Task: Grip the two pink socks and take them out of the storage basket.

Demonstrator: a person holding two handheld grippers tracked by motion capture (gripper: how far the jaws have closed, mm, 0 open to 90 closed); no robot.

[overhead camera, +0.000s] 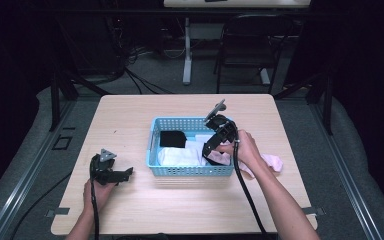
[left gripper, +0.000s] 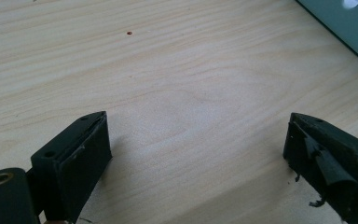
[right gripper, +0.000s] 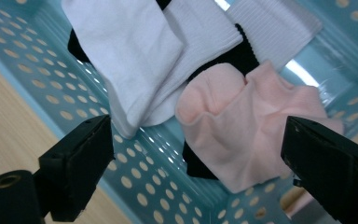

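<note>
A blue perforated basket [overhead camera: 152, 150] stands in the middle of the wooden table. In it lie white socks [right gripper: 135, 51], a black sock [overhead camera: 172, 138] and a pale pink sock [right gripper: 247, 126]. My right gripper [overhead camera: 211, 152] points down into the basket's right end. In the right gripper view, my right gripper [right gripper: 196, 128] is open, and its jaws stand wide on either side of the pink sock and above it, with no pad pressing on it. My left gripper [overhead camera: 129, 172] rests low over the table to the left of the basket. In the left gripper view, my left gripper [left gripper: 198, 119] is open over bare wood.
Another pink sock [overhead camera: 274, 162] lies on the table just right of the basket, behind the right hand. A corner of the basket [left gripper: 349, 23] is at the top right of the left gripper view. Behind the table stand a chair [overhead camera: 250, 45] and a desk leg [overhead camera: 186, 50].
</note>
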